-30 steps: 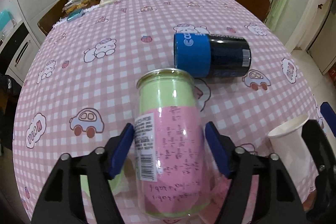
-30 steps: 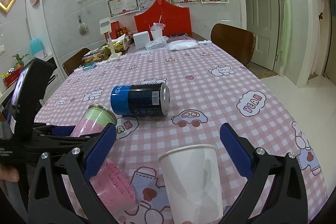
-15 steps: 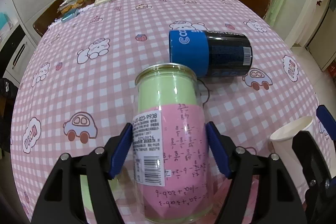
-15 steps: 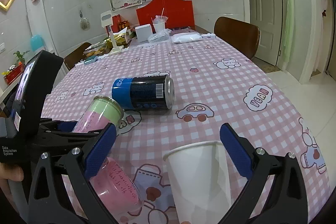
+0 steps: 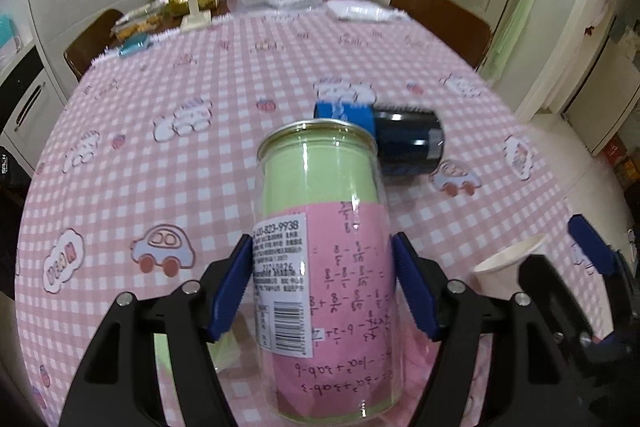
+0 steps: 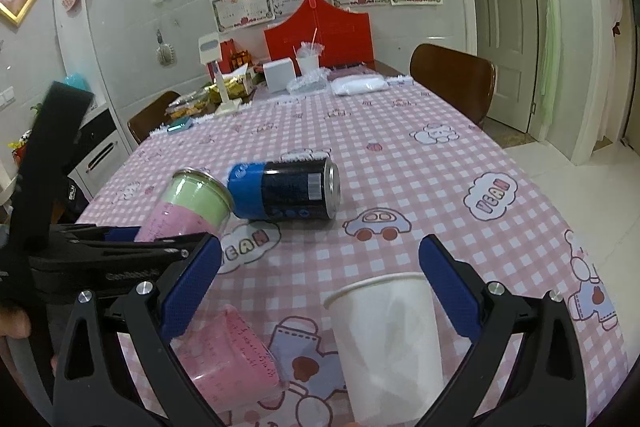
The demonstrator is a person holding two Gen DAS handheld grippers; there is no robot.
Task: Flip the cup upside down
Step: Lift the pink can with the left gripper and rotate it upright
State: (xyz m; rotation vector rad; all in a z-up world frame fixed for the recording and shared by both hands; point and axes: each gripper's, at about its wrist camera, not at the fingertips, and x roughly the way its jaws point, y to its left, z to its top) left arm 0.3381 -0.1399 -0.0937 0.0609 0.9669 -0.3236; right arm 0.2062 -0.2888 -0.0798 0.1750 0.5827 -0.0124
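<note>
My left gripper point(image 5: 323, 287) is shut on a clear cup with a pink and green label point(image 5: 324, 259) and holds it tilted, green end raised off the table. The same cup point(image 6: 188, 205) shows at the left in the right wrist view, clamped by the left gripper's black frame point(image 6: 100, 259). A white paper cup point(image 6: 390, 343) stands upright, mouth up, between the fingers of my right gripper point(image 6: 320, 281), which is open around it without touching. The paper cup point(image 5: 506, 269) also shows at the right of the left wrist view.
A blue and black can point(image 6: 286, 191) lies on its side mid-table, also in the left wrist view point(image 5: 388, 139). The table has a pink checked cloth point(image 6: 420, 163). A white box, bags and snacks point(image 6: 280, 75) sit at the far end. A brown chair point(image 6: 452, 83) stands at the right.
My left gripper has lifted and tilted the labelled cup, raising its green end more upright. The right gripper has stayed open around the paper cup.
</note>
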